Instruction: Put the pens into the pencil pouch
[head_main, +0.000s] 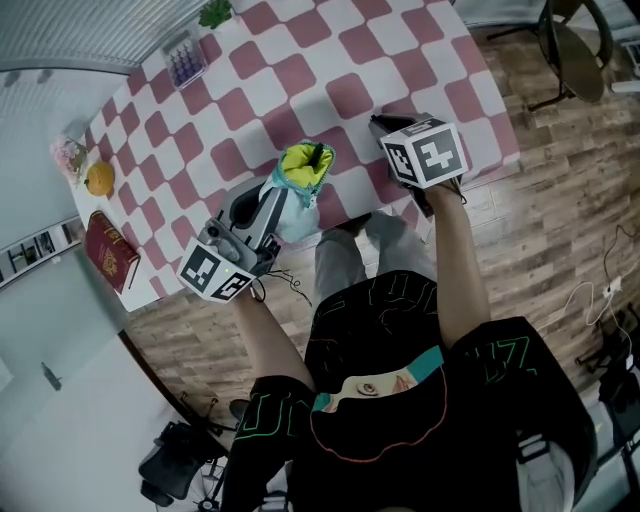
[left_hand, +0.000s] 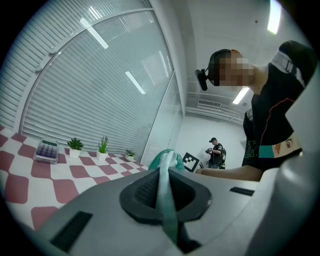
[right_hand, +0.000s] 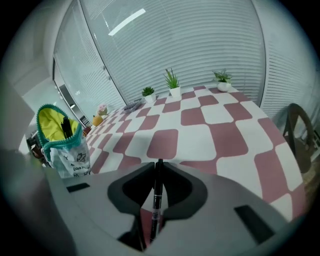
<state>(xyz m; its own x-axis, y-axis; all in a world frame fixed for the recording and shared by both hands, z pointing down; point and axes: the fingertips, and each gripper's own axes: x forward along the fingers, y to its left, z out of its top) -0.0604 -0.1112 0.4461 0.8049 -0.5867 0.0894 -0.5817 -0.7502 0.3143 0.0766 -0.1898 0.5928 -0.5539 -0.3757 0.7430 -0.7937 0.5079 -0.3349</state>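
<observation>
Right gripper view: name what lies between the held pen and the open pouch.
Only bare red-and-white checked tablecloth separates the thin black pen from the teal-rimmed yellow-lined fabric pouch; the right gripper view shows it.

**Bright, even room light; strong fisheye on both gripper cameras**

Diffuse white light fills all three views. In the left gripper view, ceiling tubes (left_hand: 274, 15) glare high to the right of the left gripper (left_hand: 164, 182). Their streaks reflect across the blinds (left_hand: 75, 75) ahead of it. A similar streak (right_hand: 127, 20) sits high beyond the right gripper (right_hand: 158, 175). Both gripper views bow straight lines and fall to black corners, and the nearest jaw surfaces look soft. The head view is sharp, with the table (head_main: 300, 70) evenly lit.
</observation>
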